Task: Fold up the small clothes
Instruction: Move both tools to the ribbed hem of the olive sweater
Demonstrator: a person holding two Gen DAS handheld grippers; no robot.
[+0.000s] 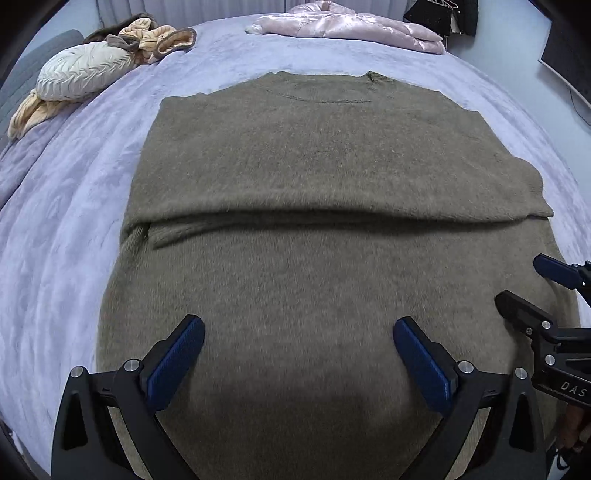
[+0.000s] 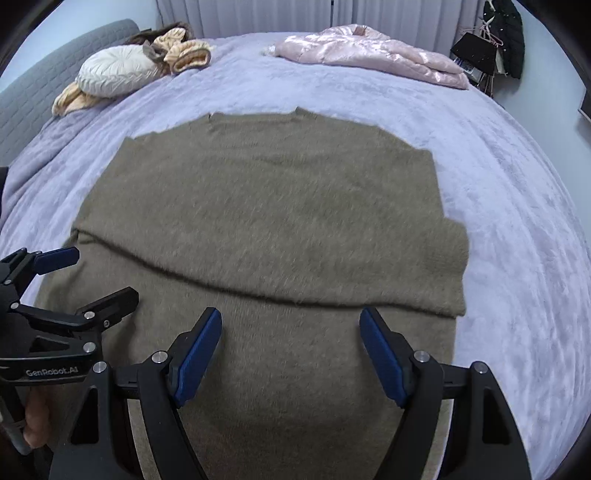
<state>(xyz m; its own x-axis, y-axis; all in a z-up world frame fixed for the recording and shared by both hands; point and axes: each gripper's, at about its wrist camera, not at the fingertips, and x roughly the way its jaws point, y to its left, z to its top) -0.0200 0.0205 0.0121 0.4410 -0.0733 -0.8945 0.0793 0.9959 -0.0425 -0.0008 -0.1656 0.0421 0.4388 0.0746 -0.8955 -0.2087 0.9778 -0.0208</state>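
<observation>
An olive-brown knitted sweater [image 1: 314,155] lies flat on a lilac bedspread [image 1: 74,203], neckline at the far side. Its upper part, with the sleeves folded in, ends in a fold edge [image 1: 332,216] running across the body. My left gripper [image 1: 299,328] hovers open over the lower body of the sweater, with nothing between its blue pads. To the right of it my right gripper [image 2: 291,319] stands open just above the same sweater [image 2: 266,206], near the fold edge, and holds nothing. Each gripper shows in the other's view: the right gripper [image 1: 532,286] and the left gripper [image 2: 92,275].
At the far left of the bed lie a cream pillow [image 1: 81,70] and peach-coloured garments [image 1: 159,40]. A pink satin jacket [image 1: 351,27] lies at the far edge. A grey headboard [image 2: 37,110] runs along the left. Dark clothes [image 2: 506,33] hang at the back right.
</observation>
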